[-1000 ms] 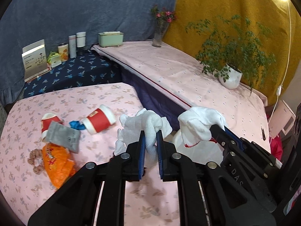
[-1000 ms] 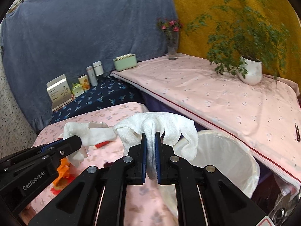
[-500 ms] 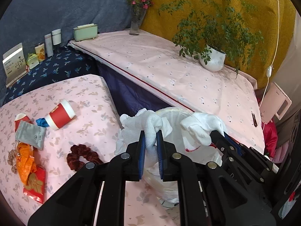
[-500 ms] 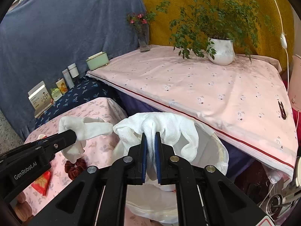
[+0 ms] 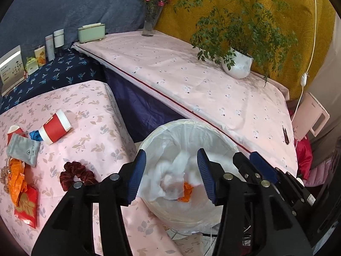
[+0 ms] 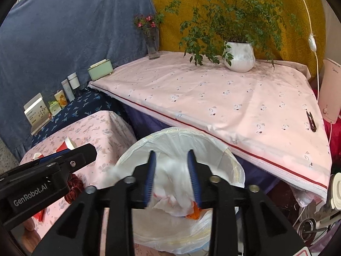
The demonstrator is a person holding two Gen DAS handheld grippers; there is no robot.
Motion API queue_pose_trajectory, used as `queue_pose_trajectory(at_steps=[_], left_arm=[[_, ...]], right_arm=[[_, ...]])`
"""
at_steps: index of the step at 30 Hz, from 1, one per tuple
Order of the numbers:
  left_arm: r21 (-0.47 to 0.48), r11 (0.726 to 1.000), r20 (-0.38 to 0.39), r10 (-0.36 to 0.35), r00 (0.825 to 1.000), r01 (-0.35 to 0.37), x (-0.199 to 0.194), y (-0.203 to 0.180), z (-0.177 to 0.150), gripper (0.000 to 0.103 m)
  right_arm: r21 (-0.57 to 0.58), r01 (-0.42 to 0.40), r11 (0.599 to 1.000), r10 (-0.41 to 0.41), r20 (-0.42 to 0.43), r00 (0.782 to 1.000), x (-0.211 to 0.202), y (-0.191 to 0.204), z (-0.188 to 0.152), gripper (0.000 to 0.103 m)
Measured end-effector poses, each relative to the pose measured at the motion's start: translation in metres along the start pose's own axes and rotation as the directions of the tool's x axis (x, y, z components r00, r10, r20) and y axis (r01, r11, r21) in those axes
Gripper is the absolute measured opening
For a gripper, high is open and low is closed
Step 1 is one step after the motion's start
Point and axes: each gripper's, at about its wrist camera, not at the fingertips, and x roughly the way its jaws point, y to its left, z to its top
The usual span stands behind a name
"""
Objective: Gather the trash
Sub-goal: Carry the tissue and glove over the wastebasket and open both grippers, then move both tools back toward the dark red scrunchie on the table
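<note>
A bin lined with a white bag stands below the small pink table's edge. Both grippers hang over its mouth, side by side. My left gripper has its jaws opening, with nothing between the blue pads. White tissue lies blurred inside the bin beside an orange scrap. My right gripper is opening too; a blurred white tissue drops free between its pads into the bag. On the table lie a red paper cup, an orange wrapper and a red packet.
A grey pouch and a dark red scrunchie also lie on the small table. Behind the bin runs a long pink-covered table with a potted plant, a flower vase and a green box. Bottles stand at far left.
Both grippers carried white tissues from over the small table to above the bin. Then both sets of jaws parted and the tissues fell into the bag.
</note>
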Motion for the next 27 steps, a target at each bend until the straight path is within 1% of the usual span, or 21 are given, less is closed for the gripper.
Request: queue_pose_trajectory(at_steps=[5,17,22,27], left_arm=[[-0.007,1.0,0.002,0.01,1.0,-0.01,-0.004,0.006,0.001,0.048],[-0.043,0.998,0.036,0.043,0.998,-0.041,-0.027,0.03,0.004,0.048],[-0.065,0.996,0.05,0.063,0.997,-0.059,-0.039,0.044,0.001,0.048],[-0.088,0.992,0.064,0.098,0.993,-0.092,-0.052,0.063,-0.004,0.054]], right_arm=[[-0.004,0.002,1.0,-0.002,0.018,1.0,-0.006,0.003,0.005,0.047],[-0.036,-0.02,0.999,0.022,0.05,0.999,-0.024,0.026,0.012,0.055],[-0.056,-0.035,0.998,0.038,0.053,0.998,-0.03,0.039,0.012,0.055],[-0.072,-0.05,0.996,0.054,0.051,0.997,-0.033,0.055,0.011,0.057]])
